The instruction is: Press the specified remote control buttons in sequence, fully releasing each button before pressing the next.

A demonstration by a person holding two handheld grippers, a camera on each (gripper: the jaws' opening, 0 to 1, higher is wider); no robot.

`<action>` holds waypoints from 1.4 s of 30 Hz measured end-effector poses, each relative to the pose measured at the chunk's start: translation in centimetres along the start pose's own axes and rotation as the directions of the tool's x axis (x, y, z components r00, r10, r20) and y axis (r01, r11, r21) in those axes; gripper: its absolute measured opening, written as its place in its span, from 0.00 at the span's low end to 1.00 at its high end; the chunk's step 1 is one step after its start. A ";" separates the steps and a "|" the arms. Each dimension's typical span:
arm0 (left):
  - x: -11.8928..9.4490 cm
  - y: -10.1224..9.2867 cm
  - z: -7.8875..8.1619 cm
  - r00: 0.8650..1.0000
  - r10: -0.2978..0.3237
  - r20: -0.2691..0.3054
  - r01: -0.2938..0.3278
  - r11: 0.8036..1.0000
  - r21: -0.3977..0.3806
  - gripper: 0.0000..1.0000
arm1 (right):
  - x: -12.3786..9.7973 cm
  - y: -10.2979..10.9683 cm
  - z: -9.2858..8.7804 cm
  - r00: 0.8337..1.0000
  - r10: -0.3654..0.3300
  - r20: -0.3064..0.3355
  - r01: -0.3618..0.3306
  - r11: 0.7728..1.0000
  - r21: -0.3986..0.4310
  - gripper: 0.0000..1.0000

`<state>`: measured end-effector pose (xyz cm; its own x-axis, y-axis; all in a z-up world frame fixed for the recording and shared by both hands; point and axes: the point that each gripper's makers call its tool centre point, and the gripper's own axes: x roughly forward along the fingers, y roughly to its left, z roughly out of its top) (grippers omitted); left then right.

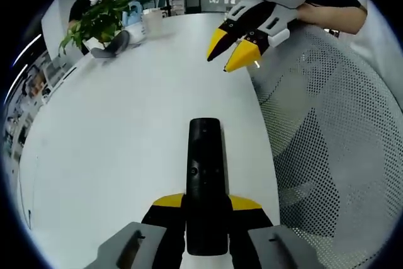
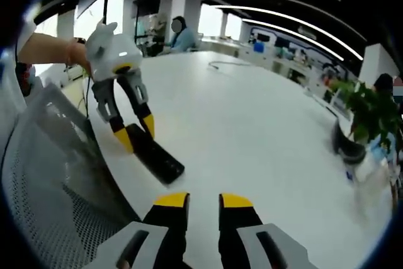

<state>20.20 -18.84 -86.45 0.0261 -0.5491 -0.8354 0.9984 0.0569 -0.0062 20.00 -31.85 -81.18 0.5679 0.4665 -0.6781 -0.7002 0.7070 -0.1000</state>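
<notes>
Near end of the remote (image 1: 205, 187) is hidden between the left gripper (image 1: 206, 205) jaws in the left gripper view; contact with the pads can't be seen. Button markings on it are too small to read. In the right gripper view the remote's held end is covered by the left gripper's yellow tips. Right gripper (image 2: 203, 201): jaw bases cut off by the near picture edge. The plant (image 2: 368, 114) at far right is blurred, its pot (image 2: 347, 144) smeared. The mesh chair (image 1: 334, 149) runs off the right edge. The person's hand (image 1: 330, 17) is cut by the rim.
</notes>
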 end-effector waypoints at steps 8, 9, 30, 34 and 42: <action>0.0 -0.4 0.0 1.000 0.011 0.000 -0.011 1.000 -0.011 0.24 | 0.0 0.0 -0.1 1.000 0.001 -0.005 -0.001 1.000 -0.007 0.15; 0.0 -0.4 0.0 1.000 0.011 0.001 -0.011 1.000 -0.012 0.24 | 0.0 0.0 -0.1 1.000 0.001 -0.005 -0.001 1.000 -0.008 0.15; 0.0 -1.8 0.2 0.997 0.017 0.070 -0.015 0.999 -0.030 0.24 | 0.1 0.3 -0.4 1.000 0.012 -0.025 -0.013 1.000 -0.008 0.12; 0.0 -2.0 0.2 0.996 0.021 0.090 -0.018 0.999 -0.035 0.24 | -0.1 0.0 -0.2 1.000 0.015 0.001 -0.015 0.999 0.043 0.11; 0.0 -2.1 0.3 0.991 0.020 0.133 -0.014 0.999 -0.041 0.24 | 0.1 0.4 -0.4 1.000 0.025 -0.014 -0.024 0.999 0.036 0.09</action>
<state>18.07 -19.17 -86.28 0.0525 -0.6541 -0.7546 0.9949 0.0993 -0.0169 19.60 -31.76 -81.56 0.5445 0.4763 -0.6904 -0.6977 0.7141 -0.0576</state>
